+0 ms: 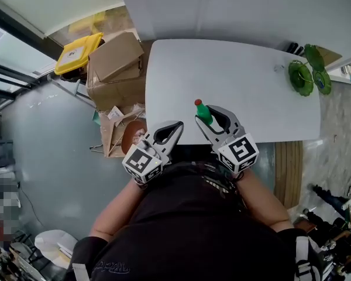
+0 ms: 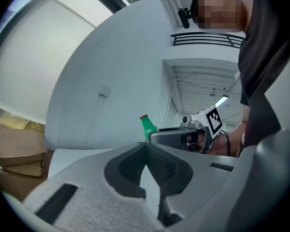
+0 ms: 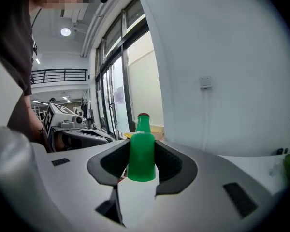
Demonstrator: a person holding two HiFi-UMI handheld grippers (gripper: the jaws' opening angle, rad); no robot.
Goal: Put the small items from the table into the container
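Gripping green bottle (image 3: 141,153), red cap, upright: R gripper (image 1: 209,116) clenched on its body | L gripper (image 2: 146,148): jaws together, empty | bottle above white table (image 1: 240,63) near edge

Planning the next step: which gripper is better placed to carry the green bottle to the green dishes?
Right. The right gripper grips the green bottle, and the green dishes lie on its side; the left gripper is shut, empty.
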